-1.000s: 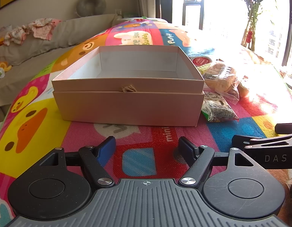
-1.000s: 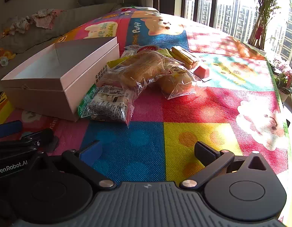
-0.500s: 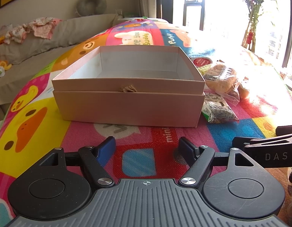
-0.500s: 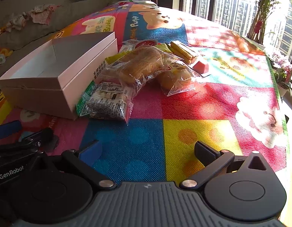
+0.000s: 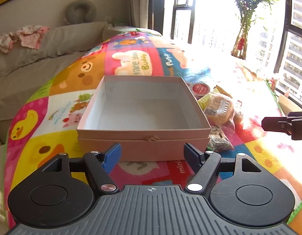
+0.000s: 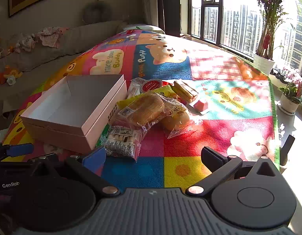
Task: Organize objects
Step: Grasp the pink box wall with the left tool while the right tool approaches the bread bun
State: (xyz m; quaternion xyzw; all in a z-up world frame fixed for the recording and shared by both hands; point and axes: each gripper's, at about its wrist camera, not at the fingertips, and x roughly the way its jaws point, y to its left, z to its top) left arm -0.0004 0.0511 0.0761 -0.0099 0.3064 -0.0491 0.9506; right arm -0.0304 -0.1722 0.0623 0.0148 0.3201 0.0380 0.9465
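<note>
An open, empty pale pink cardboard box (image 5: 143, 117) sat on a colourful cartoon play mat (image 6: 190, 168). Just right of the box lay a heap of clear-wrapped bread buns and snack packets (image 6: 149, 111), touching its side. The left gripper (image 5: 151, 153) and right gripper (image 6: 152, 156) hung nearer than the box, fingers spread, grasping nothing.

Ahead of your tools, the play mat (image 6: 190, 168) carries the readable print: "I like you Buddy" on a cream cloud panel (image 5: 134, 62), "Puppy" on the blue dog square (image 6: 141, 58), and "mini" on red just before your left tool (image 5: 151, 156). "GenRob" marks that tool's body. Snack wrapper print is illegible.
</note>
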